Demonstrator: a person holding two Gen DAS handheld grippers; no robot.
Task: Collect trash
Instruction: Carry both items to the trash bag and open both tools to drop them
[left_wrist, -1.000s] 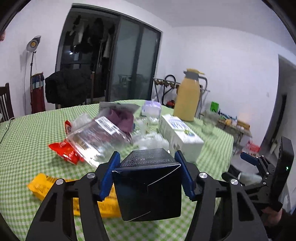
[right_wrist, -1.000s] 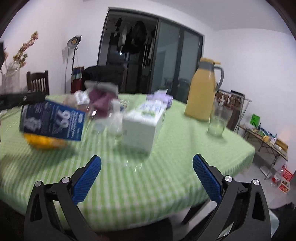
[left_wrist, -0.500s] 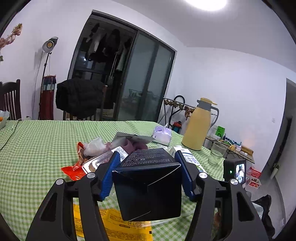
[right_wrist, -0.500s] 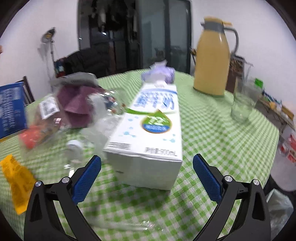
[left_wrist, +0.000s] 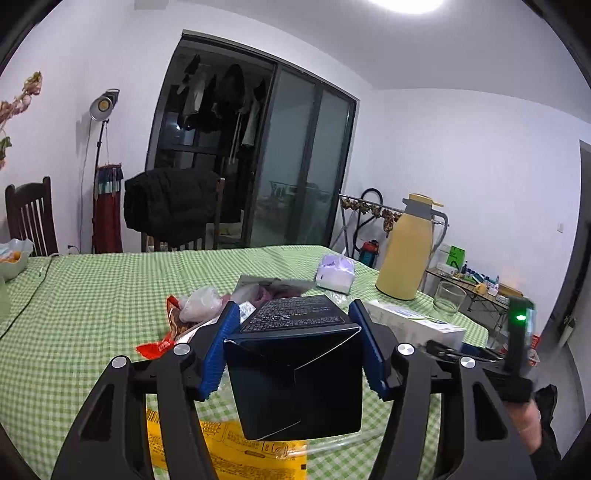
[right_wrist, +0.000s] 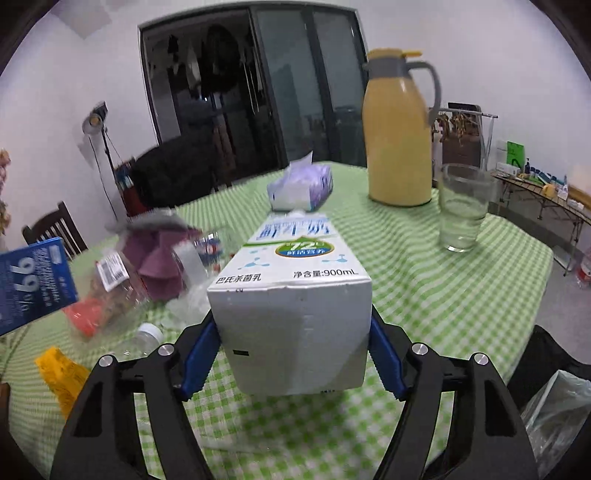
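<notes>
My left gripper (left_wrist: 293, 349) is shut on a dark blue carton (left_wrist: 295, 373) and holds it above the green checked table (left_wrist: 92, 295); the carton also shows in the right wrist view (right_wrist: 31, 282). My right gripper (right_wrist: 291, 356) has its blue pads against both sides of a white 900 mL milk carton (right_wrist: 295, 295) lying on the table. A pile of trash lies beyond: a red wrapper (left_wrist: 155, 347), a clear plastic package with purple contents (right_wrist: 155, 258), a yellow wrapper (right_wrist: 61, 374) and a small clear bottle (right_wrist: 146, 338).
A yellow thermos jug (right_wrist: 399, 129), a drinking glass (right_wrist: 461, 206) and a tissue pack (right_wrist: 301, 182) stand at the far side. A clear trash bag (right_wrist: 554, 413) hangs off the table's right edge. Chairs (left_wrist: 29, 218) stand behind the table.
My right gripper has moved forward and closed its pads onto the white milk carton. My left gripper has lifted the dark blue carton higher.
</notes>
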